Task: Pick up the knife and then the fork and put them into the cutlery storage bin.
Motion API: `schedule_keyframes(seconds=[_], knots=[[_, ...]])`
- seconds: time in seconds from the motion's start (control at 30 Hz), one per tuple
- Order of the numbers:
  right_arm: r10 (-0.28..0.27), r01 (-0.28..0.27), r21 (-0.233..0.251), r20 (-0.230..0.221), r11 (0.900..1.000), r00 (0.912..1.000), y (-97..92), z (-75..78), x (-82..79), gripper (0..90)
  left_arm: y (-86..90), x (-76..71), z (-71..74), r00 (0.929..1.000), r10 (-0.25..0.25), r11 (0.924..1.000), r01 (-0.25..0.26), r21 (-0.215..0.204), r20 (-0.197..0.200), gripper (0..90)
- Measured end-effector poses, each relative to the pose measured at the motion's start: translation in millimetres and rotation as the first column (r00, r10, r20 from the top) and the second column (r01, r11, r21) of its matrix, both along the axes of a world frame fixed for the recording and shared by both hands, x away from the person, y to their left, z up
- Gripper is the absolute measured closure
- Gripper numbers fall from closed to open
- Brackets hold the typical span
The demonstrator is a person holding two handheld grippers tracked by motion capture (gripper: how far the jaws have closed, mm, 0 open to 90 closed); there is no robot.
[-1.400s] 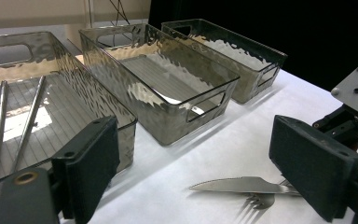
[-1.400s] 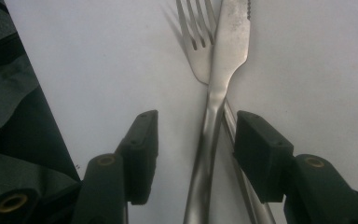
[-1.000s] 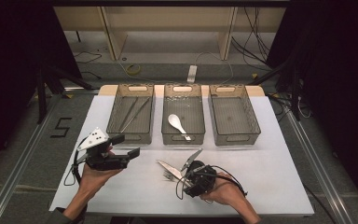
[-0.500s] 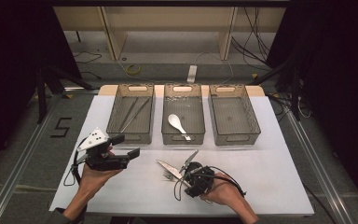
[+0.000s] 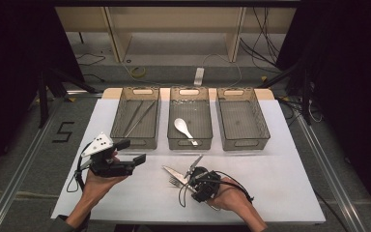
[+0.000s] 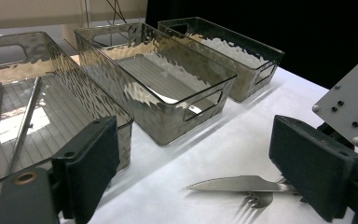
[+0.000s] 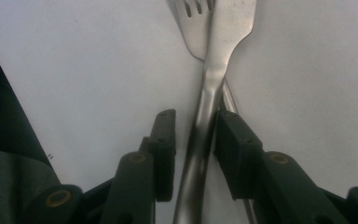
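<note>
A steel knife (image 5: 173, 172) lies across a fork (image 5: 175, 182) on the white table cover (image 5: 280, 193), near the front middle. My right gripper (image 5: 189, 180) lies low over their handles. In the right gripper view its jaws have just been closing around the knife handle (image 7: 200, 140). The right pad (image 7: 230, 140) is against it and a narrow gap remains at the left pad (image 7: 165, 144). The fork head (image 7: 193, 28) pokes out under the knife. My left gripper (image 5: 131, 152) is held above the table at the left, open and with nothing in it (image 6: 203, 163).
Three clear bins stand in a row at the back. The left bin (image 5: 135, 143) holds two metal chopsticks (image 5: 137, 116), the middle bin (image 5: 189, 144) a white spoon (image 5: 183, 128), and the right bin (image 5: 243, 143) nothing. Dark floor and cables lie beyond.
Nothing has visibly moved in the high view; both hands and the cutlery stay where they were.
</note>
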State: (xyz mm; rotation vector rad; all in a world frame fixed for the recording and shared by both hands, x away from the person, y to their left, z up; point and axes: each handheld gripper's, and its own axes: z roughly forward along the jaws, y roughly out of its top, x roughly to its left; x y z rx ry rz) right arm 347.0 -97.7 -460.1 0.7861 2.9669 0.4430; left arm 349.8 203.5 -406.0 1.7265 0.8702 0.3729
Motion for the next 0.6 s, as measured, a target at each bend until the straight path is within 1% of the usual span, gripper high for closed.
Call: schedule_keyframes(seconds=[0.23, 0.3, 0.4, 0.47, 0.6], knots=[[-0.013, 0.013, -0.002, -0.001, 0.9999, 0.9999, 0.2, -0.1, 1.1, 71.3, 0.4, 0.0, -0.1, 1.0000, 0.000, 1.0000, 0.000, 0.001, 0.000, 15.6], [-0.007, 0.007, -0.007, 0.000, 1.0000, 1.0000, 0.3, -0.2, 1.7, 71.6, 0.4, -0.1, -0.1, 1.0000, -0.001, 1.0000, 0.001, 0.003, 0.000, 15.6], [-0.024, 0.024, -0.012, -0.002, 0.9996, 0.9997, 2.2, 0.2, 0.6, 72.4, 0.4, -0.2, 0.1, 1.0000, 0.000, 1.0000, 0.000, 0.004, 0.000, 15.6], [-0.019, 0.019, -0.014, 0.006, 0.9997, 0.9998, 2.3, -0.1, 0.9, 73.1, 0.6, -0.3, 0.1, 1.0000, 0.000, 1.0000, 0.000, 0.002, 0.000, 15.6], [-0.026, 0.026, -0.017, 0.004, 0.9995, 0.9997, 2.5, 0.2, 1.2, 75.3, 0.8, -0.2, 0.1, 1.0000, 0.001, 1.0000, -0.001, 0.003, 0.000, 15.6]])
